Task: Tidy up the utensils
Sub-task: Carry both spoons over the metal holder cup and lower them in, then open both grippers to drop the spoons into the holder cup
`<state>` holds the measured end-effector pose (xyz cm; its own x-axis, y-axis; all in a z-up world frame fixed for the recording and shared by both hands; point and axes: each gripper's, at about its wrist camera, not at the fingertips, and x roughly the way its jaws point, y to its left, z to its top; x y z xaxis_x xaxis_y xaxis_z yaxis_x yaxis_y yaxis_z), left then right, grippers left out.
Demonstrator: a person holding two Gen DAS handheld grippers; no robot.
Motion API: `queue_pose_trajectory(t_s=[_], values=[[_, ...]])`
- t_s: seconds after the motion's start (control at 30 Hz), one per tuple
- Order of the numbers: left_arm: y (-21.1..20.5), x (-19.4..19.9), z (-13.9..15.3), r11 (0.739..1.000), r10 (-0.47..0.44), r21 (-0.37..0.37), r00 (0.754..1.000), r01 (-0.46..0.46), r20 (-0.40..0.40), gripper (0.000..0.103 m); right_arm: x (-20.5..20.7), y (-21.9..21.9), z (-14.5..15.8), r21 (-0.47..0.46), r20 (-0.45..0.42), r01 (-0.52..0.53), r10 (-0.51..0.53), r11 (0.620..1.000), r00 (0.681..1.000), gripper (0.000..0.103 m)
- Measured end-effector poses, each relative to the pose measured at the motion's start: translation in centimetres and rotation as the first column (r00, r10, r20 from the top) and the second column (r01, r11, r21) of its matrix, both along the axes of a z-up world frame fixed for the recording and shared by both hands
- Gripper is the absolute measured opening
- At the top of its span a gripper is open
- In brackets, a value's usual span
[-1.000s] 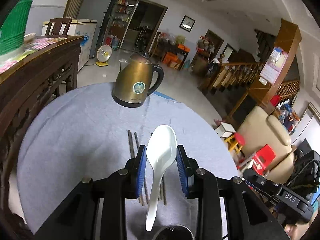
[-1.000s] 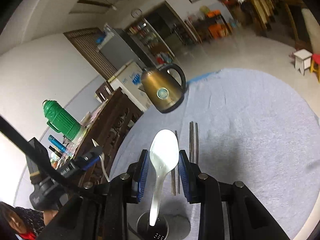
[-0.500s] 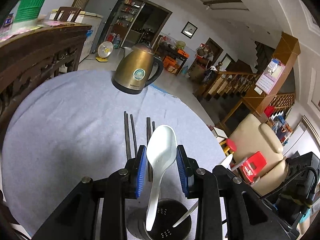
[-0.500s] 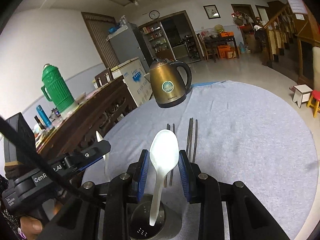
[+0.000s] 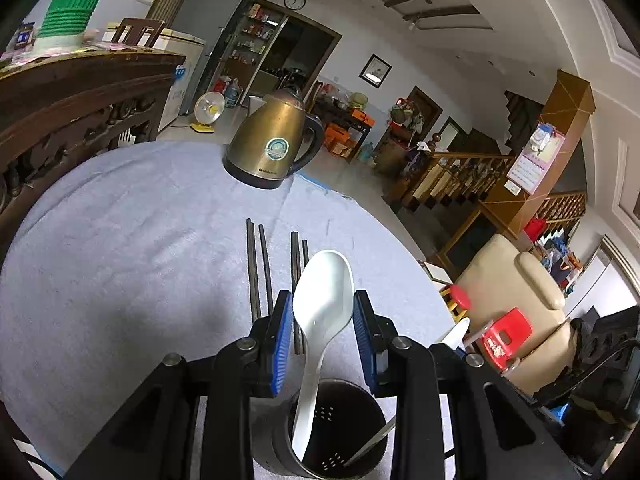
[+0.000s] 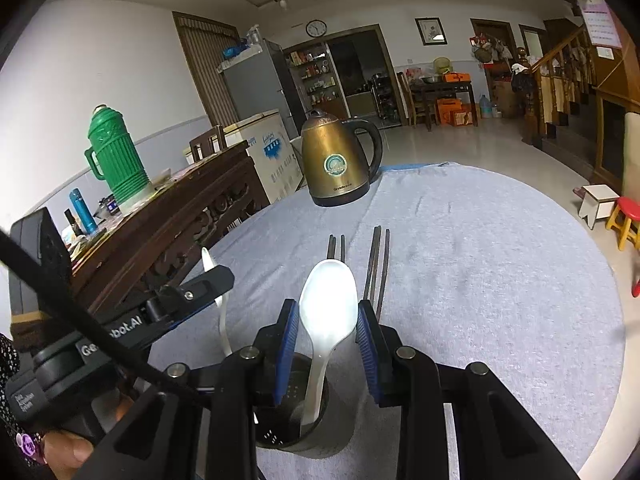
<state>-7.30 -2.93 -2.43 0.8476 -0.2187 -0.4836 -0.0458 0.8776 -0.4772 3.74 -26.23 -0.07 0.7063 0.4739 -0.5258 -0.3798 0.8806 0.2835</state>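
Ahead of both sets of my fingers spreads the round table under its grey cloth (image 5: 120, 260), the biggest thing I see. At its far edge, well beyond the fingertips, stands the brass kettle (image 5: 272, 148).

Nearer, two pairs of dark chopsticks (image 5: 256, 268) lie flat on the cloth just ahead of the fingertips, running away from me, the pairs side by side but apart.

Directly below the fingers of both grippers sits the dark perforated utensil holder (image 5: 332, 440), upright on the cloth.

My left gripper (image 5: 323, 320) has its blue pads closed against the bowl of a white spoon (image 5: 320, 300); the handle hangs down into the holder. My right gripper (image 6: 327, 324) grips a second white spoon (image 6: 329, 304) the same way, handle reaching into the same holder. In the left view that second handle leans against the holder's right wall.
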Motion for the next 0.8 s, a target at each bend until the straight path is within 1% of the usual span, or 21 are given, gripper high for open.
queue_pose_trajectory(t_s=[0.23, 0.47, 0.7, 0.8], values=[[-0.5, -1.1, -0.8, 1.000, -0.007, 0.011, 1.000, 0.007, -0.005, 0.032, -0.6, -0.4, -0.2, 0.008, -0.003, -0.001, 0.001, 1.000, 1.000, 0.032], [0.4, -1.9, -1.2, 1.000, 0.008, -0.007, 1.000, -0.008, -0.023, 0.032, -1.2, -0.4, -0.8, 0.002, -0.016, -0.013, 0.013, 1.000, 1.000, 0.032], [0.5, -2.6, -1.0, 1.000, 0.004, -0.014, 1.000, -0.004, -0.026, 0.032, -1.5, -0.4, -0.9, -0.001, -0.022, -0.014, 0.014, 1.000, 1.000, 0.033], [0.6, -2.8, -0.9, 1.000, 0.004, -0.015, 1.000, -0.005, -0.027, 0.033, -1.6, -0.5, -1.0, 0.000, -0.027, -0.014, 0.014, 1.000, 1.000, 0.033]])
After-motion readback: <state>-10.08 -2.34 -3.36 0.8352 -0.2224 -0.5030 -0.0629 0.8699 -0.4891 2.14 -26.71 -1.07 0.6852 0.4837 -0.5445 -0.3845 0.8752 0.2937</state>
